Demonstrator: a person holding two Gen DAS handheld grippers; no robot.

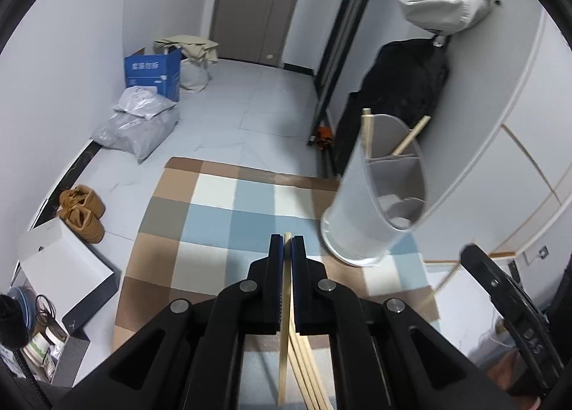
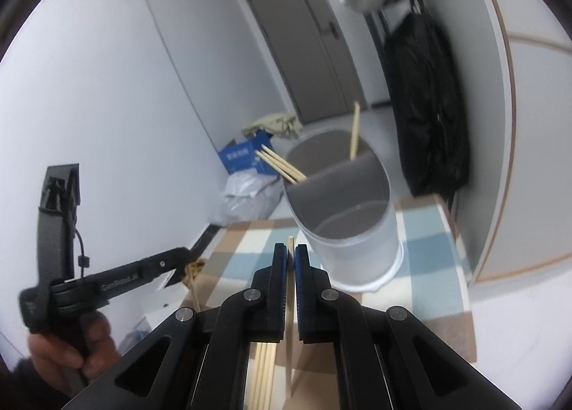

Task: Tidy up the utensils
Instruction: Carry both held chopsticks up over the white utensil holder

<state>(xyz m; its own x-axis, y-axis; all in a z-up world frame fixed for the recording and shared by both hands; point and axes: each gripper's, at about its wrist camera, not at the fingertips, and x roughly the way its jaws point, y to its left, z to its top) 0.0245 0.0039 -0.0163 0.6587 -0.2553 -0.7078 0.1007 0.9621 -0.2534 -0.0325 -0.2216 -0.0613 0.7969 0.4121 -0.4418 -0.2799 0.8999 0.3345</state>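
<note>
A: What do the utensils look like?
B: Slim, pale wooden chopsticks. The left gripper [image 1: 287, 242] is clamped on one chopstick [image 1: 286, 288], its tip just past the pads; more chopsticks [image 1: 307, 374] lie under it.
A: And the right one?
B: The right gripper [image 2: 290, 252] pinches another chopstick [image 2: 290, 288], jaws nearly closed.
A: Where do they go?
B: Beside a translucent, oval plastic holder [image 1: 371, 202] with grey dividers inside; a few sticks [image 2: 282, 165] lean in its far compartment.
A: What is it standing on?
B: A checked rug [image 1: 221, 217] in blue, tan and cream, on a pale tiled floor [image 1: 243, 102] facing a grey door [image 2: 304, 52].
</note>
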